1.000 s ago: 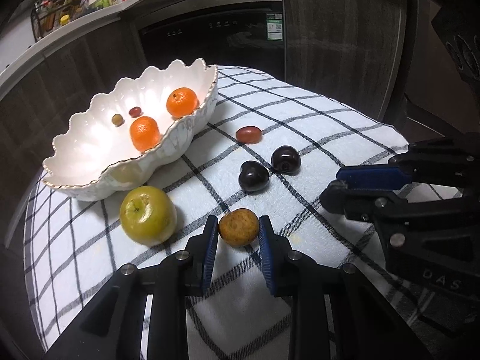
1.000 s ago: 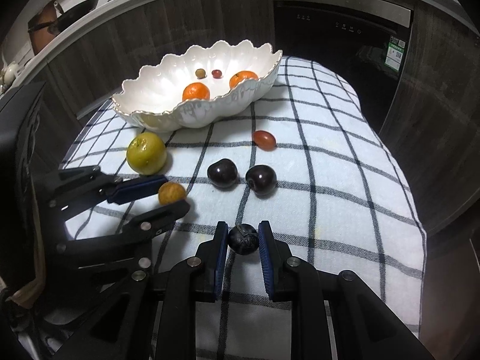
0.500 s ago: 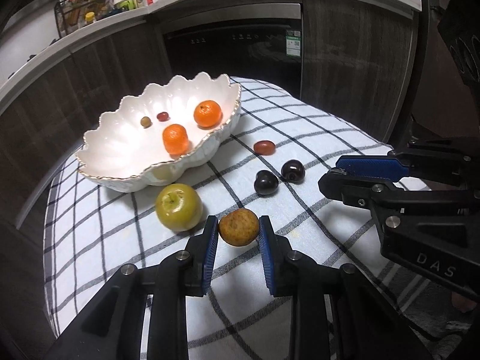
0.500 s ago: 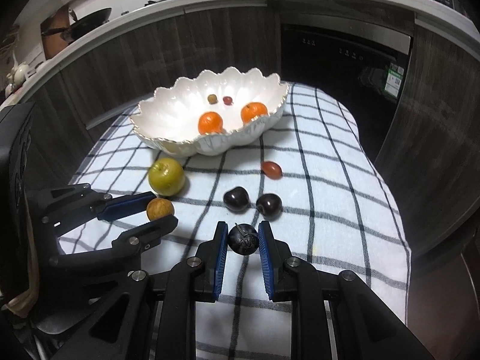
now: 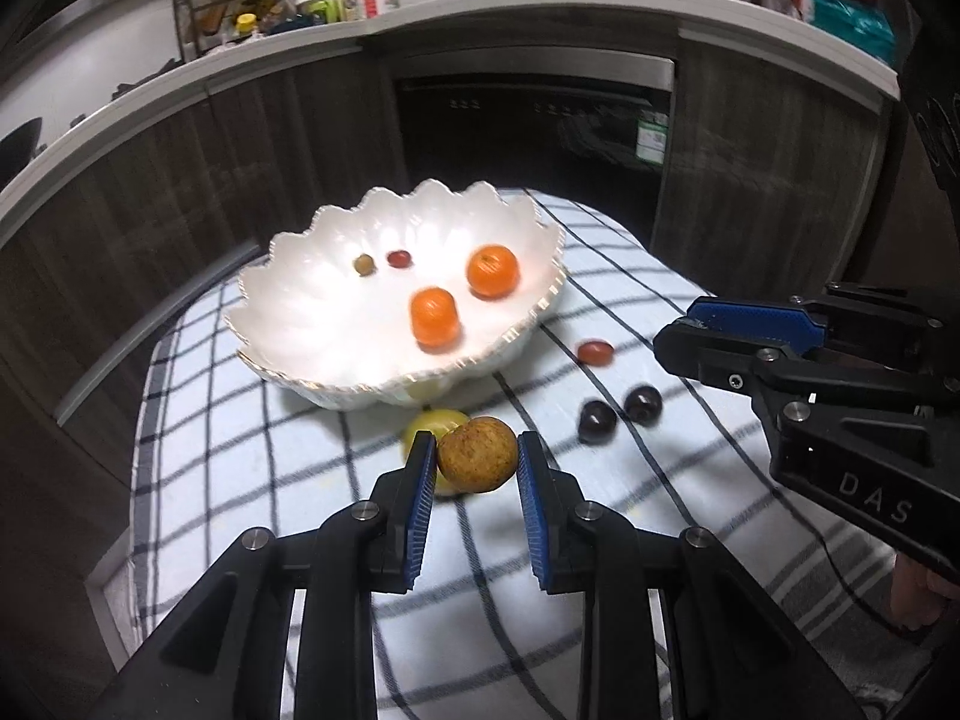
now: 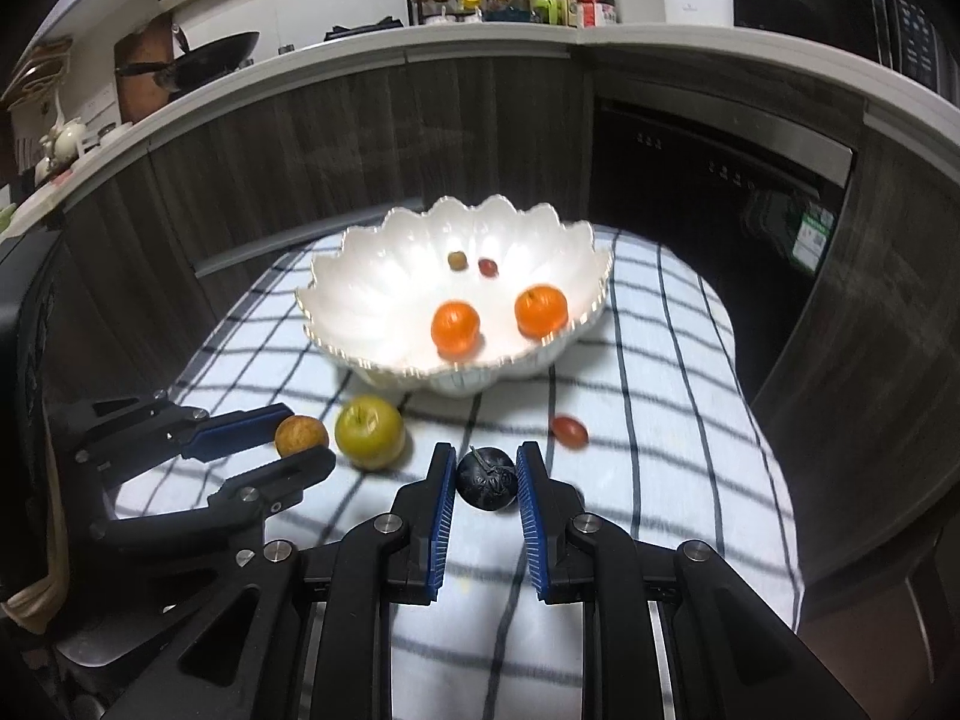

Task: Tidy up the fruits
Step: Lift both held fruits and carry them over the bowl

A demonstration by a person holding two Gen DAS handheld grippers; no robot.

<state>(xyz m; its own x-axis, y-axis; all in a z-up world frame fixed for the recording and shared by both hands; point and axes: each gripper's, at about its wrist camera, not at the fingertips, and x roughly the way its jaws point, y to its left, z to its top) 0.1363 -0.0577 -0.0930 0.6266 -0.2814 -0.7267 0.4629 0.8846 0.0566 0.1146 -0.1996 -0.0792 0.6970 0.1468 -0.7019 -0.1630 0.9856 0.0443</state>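
The left gripper [image 5: 474, 462] has its jaws closed on a round, rough brownish-yellow fruit [image 5: 477, 453], carried above the checked cloth on the desk [image 5: 252, 456]; the right gripper [image 6: 483, 474] has its jaws clamped on a dark purple plum [image 6: 486, 477]. Both fruits sit short of the scalloped white ceramic bowl [image 5: 336, 384]. Risk: each round fruit is pinched only at the pad tips and could roll out, or the two grippers could collide at the rim.

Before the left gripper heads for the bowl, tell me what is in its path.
Nothing visible blocks it. The left gripper holds the brown fruit lifted above the cloth. The green apple lies on the cloth below the path, and the bowl is open on the near side.
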